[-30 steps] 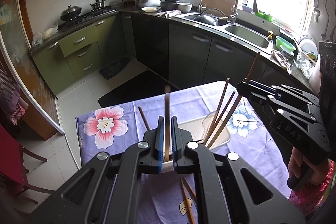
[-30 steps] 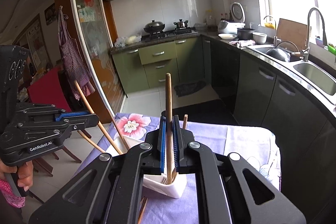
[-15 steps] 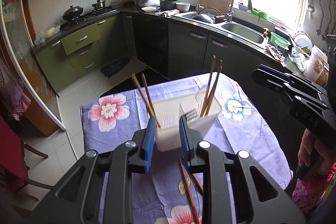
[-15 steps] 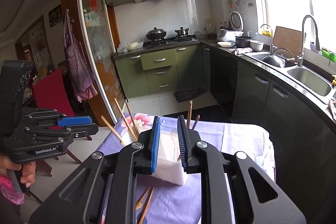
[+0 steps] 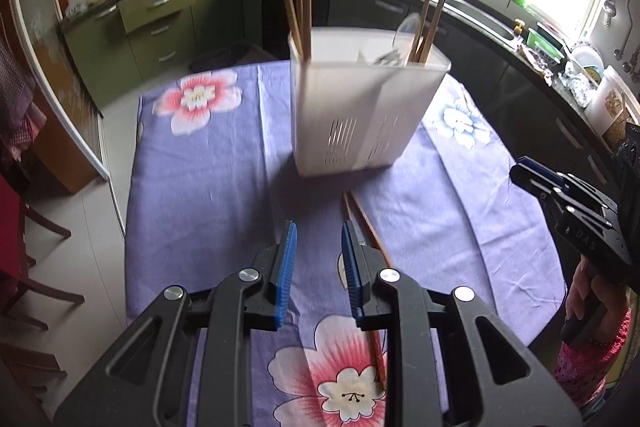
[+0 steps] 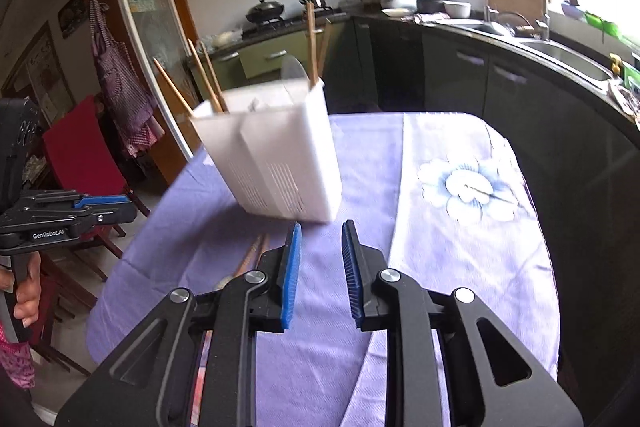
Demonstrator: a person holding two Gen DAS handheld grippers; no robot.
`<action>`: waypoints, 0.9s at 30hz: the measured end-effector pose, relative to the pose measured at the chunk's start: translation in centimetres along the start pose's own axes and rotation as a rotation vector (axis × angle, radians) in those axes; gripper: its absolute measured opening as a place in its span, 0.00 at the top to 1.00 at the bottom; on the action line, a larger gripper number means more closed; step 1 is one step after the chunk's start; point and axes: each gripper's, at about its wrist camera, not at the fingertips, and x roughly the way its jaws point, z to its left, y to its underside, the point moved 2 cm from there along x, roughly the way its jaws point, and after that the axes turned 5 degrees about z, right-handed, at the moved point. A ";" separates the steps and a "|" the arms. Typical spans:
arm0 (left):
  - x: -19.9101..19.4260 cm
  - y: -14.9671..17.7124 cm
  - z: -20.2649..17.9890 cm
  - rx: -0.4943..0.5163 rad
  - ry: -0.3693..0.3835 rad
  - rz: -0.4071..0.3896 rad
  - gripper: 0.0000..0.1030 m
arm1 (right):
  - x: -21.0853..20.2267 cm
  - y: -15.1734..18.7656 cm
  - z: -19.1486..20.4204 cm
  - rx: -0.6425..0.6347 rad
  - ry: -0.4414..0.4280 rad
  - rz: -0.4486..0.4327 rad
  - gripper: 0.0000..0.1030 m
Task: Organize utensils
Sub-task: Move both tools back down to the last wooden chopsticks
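Observation:
A white slotted utensil holder (image 5: 360, 107) (image 6: 276, 163) stands on the purple flowered tablecloth (image 5: 200, 187). Brown chopsticks (image 5: 298, 3) lean in its left compartment, and more chopsticks (image 5: 426, 23) stand in its right one. Two loose chopsticks (image 5: 362, 223) (image 6: 252, 255) lie on the cloth just in front of the holder. My left gripper (image 5: 319, 231) hovers low over the cloth beside them, open and empty. My right gripper (image 6: 320, 227) points at the holder's base; its jaws are opening with nothing between them. Each gripper shows at the edge of the other view, the right gripper (image 5: 532, 179) and the left gripper (image 6: 116, 207).
The table's rounded edge (image 6: 520, 163) falls off toward dark cabinets and a sink counter (image 6: 560, 55). A red chair (image 6: 80, 155) stands beside the table. A person's hand (image 5: 588, 291) holds the right gripper's handle.
Both grippers were shut on upright chopsticks over the holder; they let go, opened, and sank toward the cloth in front of it. The holder now looms taller in both views.

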 end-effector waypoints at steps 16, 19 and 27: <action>6.2 3.0 -1.8 -0.009 0.007 0.132 0.78 | 1.7 1.4 -1.5 0.027 0.030 0.044 0.79; 6.8 2.8 -2.1 -0.009 0.002 0.140 0.78 | 1.7 1.4 -1.5 0.029 0.028 0.046 0.79; 9.5 1.9 -3.0 -0.017 0.022 0.187 0.78 | 2.1 1.5 -1.5 0.034 0.022 0.060 0.79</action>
